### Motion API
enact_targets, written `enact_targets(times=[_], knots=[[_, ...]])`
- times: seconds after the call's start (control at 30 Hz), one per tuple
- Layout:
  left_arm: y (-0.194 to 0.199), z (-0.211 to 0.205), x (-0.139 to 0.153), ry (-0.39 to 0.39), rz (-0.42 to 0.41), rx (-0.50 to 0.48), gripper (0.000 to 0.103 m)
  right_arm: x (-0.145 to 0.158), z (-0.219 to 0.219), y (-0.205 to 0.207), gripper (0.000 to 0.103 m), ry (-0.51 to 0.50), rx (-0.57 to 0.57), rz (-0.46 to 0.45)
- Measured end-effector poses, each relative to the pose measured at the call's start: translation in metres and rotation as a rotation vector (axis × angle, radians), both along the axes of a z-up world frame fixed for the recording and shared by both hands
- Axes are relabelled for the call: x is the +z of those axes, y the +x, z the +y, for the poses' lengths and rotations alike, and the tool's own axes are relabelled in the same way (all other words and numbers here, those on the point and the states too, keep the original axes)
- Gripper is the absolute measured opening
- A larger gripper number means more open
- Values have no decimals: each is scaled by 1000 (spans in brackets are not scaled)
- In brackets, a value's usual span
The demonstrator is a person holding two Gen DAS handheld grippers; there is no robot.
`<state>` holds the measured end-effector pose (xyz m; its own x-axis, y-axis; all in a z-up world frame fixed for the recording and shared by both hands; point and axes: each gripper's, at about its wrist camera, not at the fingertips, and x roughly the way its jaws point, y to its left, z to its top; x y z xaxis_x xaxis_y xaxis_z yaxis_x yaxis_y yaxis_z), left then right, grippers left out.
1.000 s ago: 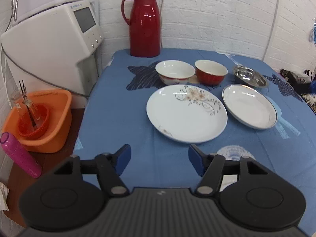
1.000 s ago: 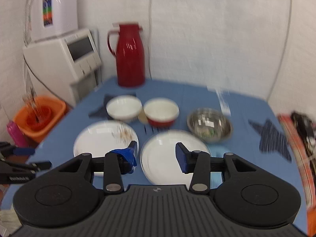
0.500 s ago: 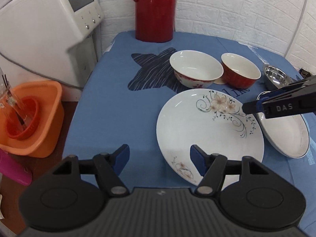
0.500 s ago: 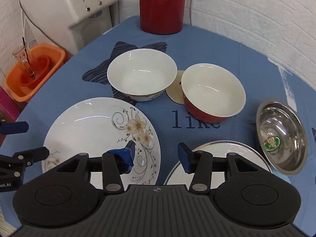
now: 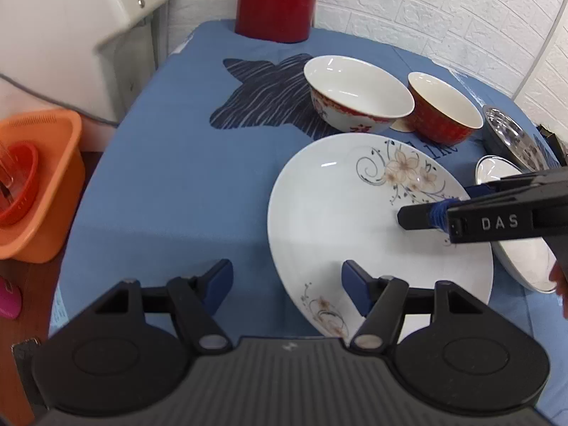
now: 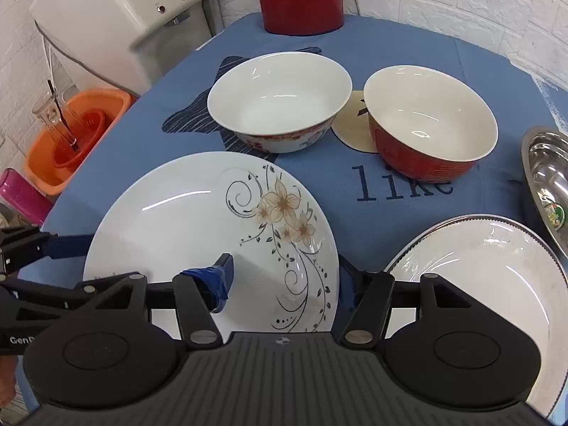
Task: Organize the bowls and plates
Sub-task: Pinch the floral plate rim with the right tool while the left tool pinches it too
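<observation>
A large white floral plate (image 5: 348, 220) (image 6: 198, 227) lies flat on the blue tablecloth. My left gripper (image 5: 287, 284) is open at the plate's near-left rim, one finger over the plate and one off it. My right gripper (image 6: 284, 280) is open and straddles the plate's right rim; in the left wrist view it (image 5: 436, 206) reaches in from the right. Behind the plate stand a white bowl (image 5: 358, 96) (image 6: 280, 99) and a red bowl (image 5: 443, 110) (image 6: 429, 124). A silver-rimmed white plate (image 6: 479, 266) (image 5: 522, 262) lies to the right.
A steel dish (image 6: 546, 184) (image 5: 511, 138) sits at the far right. A red thermos (image 5: 277, 0) stands at the back of the table. Left of the table are a white appliance (image 5: 71, 17), an orange basin (image 5: 35, 184) and a pink bottle (image 6: 21, 191).
Both grippers have moved forward and down to the floral plate, one at each side of it. Both stay open and the dishes have not moved.
</observation>
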<state>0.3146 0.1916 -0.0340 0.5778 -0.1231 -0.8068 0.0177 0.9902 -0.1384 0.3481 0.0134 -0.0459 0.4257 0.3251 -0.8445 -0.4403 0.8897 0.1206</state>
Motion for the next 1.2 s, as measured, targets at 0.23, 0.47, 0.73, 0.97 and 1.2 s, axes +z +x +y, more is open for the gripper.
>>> enact_targets(times=[0.23, 0.47, 0.73, 0.97, 1.2], knots=[[-7, 3, 1, 6, -13, -7, 55, 0, 22, -20, 61, -36, 51, 11], [-7, 7, 1, -8, -11, 1, 50, -6, 16, -22, 72, -13, 46, -61], [-10, 17, 3, -57, -4, 37, 23, 1, 7, -19, 39, 5, 75, -40], [-19, 18, 8, -93, 32, 38, 12, 2, -13, -36, 22, 82, 21, 10], [-39, 13, 26, -34, -3, 26, 11, 12, -18, -65, 27, 143, -12, 17]])
